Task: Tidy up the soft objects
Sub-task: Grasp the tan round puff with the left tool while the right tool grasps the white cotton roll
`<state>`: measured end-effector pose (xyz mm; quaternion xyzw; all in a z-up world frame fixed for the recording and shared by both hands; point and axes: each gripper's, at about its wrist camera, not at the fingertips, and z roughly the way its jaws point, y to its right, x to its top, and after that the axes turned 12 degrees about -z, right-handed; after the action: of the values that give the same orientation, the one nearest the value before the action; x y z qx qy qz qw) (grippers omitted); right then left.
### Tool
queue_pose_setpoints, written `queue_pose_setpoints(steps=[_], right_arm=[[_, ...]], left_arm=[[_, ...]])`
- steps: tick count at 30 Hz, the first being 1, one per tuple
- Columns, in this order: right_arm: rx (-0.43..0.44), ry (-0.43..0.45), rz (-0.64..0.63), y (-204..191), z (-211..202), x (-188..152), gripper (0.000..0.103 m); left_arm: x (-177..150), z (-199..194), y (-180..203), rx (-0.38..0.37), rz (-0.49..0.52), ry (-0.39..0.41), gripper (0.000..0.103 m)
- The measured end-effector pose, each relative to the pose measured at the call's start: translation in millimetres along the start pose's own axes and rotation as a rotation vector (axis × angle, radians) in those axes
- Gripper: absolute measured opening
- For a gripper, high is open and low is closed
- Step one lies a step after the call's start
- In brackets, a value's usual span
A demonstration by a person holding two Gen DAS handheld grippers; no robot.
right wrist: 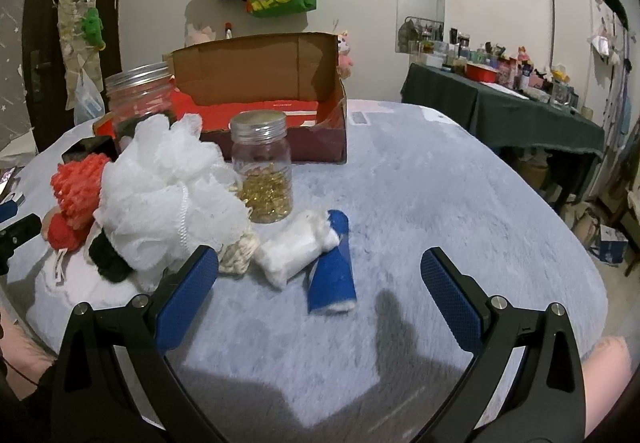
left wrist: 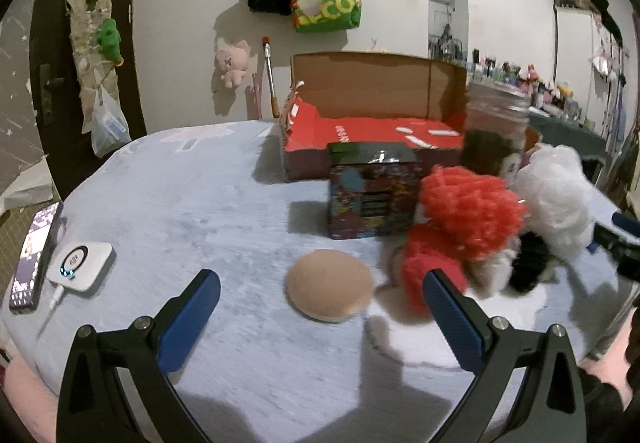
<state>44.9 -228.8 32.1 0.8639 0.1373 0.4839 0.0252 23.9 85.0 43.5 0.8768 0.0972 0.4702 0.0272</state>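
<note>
My left gripper (left wrist: 322,287) is open just above the table, its fingers either side of a tan round puff (left wrist: 330,285) that lies flat. To its right sits a red yarn toy (left wrist: 460,227), a white mesh bath sponge (left wrist: 556,195) and a black fuzzy piece (left wrist: 530,267). My right gripper (right wrist: 320,263) is open and empty over a blue-wrapped cotton roll (right wrist: 334,271) and a white cotton pack (right wrist: 294,249). The white mesh bath sponge (right wrist: 168,195) and red yarn toy (right wrist: 76,195) lie to its left, with a cream knitted piece (right wrist: 240,249) beside them.
An open cardboard box with a red floor (left wrist: 372,131) (right wrist: 260,103) stands at the back. A colourful tin (left wrist: 372,191), a jar of gold capsules (right wrist: 262,171) and a larger jar (right wrist: 138,99) stand among the soft things. A phone (left wrist: 34,255) and white charger (left wrist: 82,259) lie far left.
</note>
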Motion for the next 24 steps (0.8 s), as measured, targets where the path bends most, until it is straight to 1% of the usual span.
queue_pose_setpoints(steps=[6,7,11,12,14,15,16,17,18,19,20,21,23,24], right_arm=[[0.024,-0.023,-0.008,5,11,5,0.098],[0.031,-0.028,-0.008,6,12,5,0.096],[0.061,-0.051,-0.003,13,19,6,0.079],[0.069,-0.058,-0.001,15,21,6,0.076],[0.088,-0.072,0.009,20,26,6,0.062],[0.106,-0.081,0.019,22,29,6,0.058],[0.127,-0.087,0.029,24,32,6,0.053],[0.152,-0.09,0.039,26,34,6,0.045],[0.175,-0.093,0.042,25,36,6,0.039],[0.184,-0.095,0.037,24,36,6,0.033],[0.177,-0.086,0.026,22,35,5,0.029],[0.177,-0.074,0.016,20,32,6,0.026],[0.181,-0.054,0.013,20,27,8,0.021],[0.186,-0.048,0.013,21,25,10,0.021]], left_arm=[[3,20,-3,0.022,0.072,-0.056,0.1],[3,22,-3,0.024,0.079,-0.062,0.099],[6,30,-2,0.024,0.112,-0.081,0.098],[6,33,-1,0.026,0.12,-0.085,0.097],[7,38,0,0.024,0.13,-0.098,0.091],[7,41,0,0.011,0.129,-0.113,0.089],[7,44,0,-0.003,0.124,-0.13,0.082],[7,46,-1,-0.021,0.118,-0.146,0.072],[7,47,-2,-0.06,0.106,-0.162,0.066],[7,47,-2,-0.088,0.096,-0.171,0.053],[8,47,-2,-0.103,0.089,-0.177,0.05],[8,46,-1,-0.103,0.087,-0.176,0.048],[11,44,0,-0.103,0.085,-0.172,0.031],[13,43,1,-0.102,0.081,-0.171,0.03]])
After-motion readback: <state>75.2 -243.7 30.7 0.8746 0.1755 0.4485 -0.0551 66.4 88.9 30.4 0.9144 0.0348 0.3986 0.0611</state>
